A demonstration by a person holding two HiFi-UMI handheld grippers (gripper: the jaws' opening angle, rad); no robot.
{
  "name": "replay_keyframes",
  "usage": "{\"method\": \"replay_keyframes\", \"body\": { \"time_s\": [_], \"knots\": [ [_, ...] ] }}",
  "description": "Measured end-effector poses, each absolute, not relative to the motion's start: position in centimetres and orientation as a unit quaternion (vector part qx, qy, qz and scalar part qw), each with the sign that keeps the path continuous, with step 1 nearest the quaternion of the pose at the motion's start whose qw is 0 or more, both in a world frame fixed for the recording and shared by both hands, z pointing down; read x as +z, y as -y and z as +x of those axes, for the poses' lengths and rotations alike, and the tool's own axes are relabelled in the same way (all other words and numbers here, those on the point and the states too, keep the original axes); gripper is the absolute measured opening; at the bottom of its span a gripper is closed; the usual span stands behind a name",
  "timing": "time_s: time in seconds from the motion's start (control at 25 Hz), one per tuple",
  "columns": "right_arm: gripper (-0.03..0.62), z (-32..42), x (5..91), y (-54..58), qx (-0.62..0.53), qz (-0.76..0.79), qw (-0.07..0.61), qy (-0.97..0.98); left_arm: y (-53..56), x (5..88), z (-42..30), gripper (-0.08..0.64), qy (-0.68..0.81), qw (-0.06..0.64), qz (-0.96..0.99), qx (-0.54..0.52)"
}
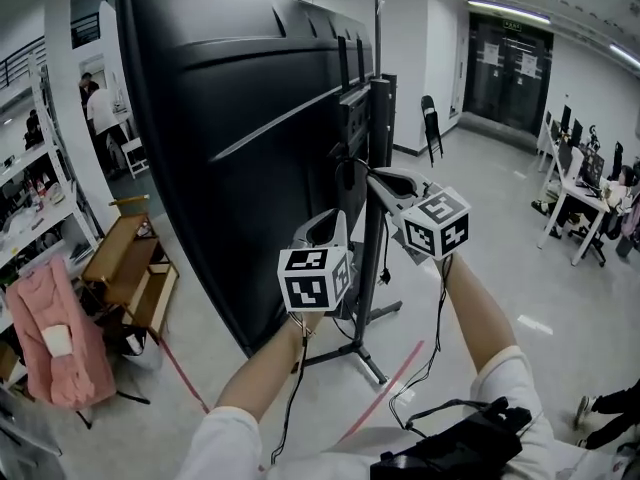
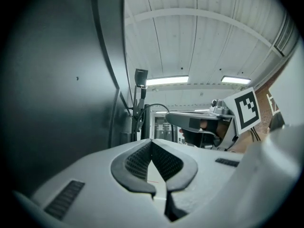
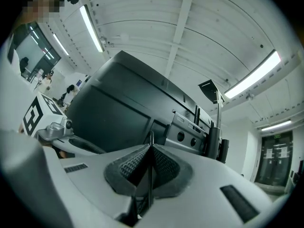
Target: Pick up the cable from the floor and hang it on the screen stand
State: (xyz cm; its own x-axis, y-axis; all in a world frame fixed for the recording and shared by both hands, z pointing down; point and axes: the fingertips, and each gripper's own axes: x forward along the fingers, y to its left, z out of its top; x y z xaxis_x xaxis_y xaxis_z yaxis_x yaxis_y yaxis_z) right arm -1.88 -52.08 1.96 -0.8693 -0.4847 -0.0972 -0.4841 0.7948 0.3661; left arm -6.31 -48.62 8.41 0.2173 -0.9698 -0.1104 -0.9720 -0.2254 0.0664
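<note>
Right gripper view has the right gripper (image 3: 151, 147) with its jaws pressed together on the cable (image 3: 150, 186), a thin black line clamped between the ribbed pads. Its long axis runs straight from 12 to 6 o'clock, the upper end poking just past the jaw tips toward the back of the screen (image 3: 118, 113) and the lower part dropping into the gap near the camera. Beyond the tips, at 1 to 2 o'clock, stand the mounting bracket (image 3: 187, 134) and the upright pole of the screen stand (image 3: 214, 137). In the left gripper view the left gripper (image 2: 152, 142) has its jaws closed tip to tip with nothing between the pads; the screen's dark back fills 9 o'clock and the other gripper's marker cube (image 2: 247, 109) sits at 3 o'clock. Head view shows both grippers raised side by side, close against the stand's pole at the picture's centre, the right one higher and nearer the bracket. Around them lie a pink garment (image 1: 55, 333) at 8 o'clock, wooden shelving (image 1: 125, 268) at 9, desks (image 1: 575, 193) at 3, and a red floor line (image 1: 385, 393) at 6.
</note>
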Motion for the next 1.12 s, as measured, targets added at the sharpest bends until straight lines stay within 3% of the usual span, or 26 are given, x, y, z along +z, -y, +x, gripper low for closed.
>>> {"method": "replay_keyframes", "body": {
  "time_s": [1.12],
  "knots": [
    [0.029, -3.2, -10.5, 59.6, -0.184, 0.262, -0.088, 0.943, 53.4, 1.2, -7.8, 0.002, -0.65, 0.033, -0.757, 0.06]
  ]
}}
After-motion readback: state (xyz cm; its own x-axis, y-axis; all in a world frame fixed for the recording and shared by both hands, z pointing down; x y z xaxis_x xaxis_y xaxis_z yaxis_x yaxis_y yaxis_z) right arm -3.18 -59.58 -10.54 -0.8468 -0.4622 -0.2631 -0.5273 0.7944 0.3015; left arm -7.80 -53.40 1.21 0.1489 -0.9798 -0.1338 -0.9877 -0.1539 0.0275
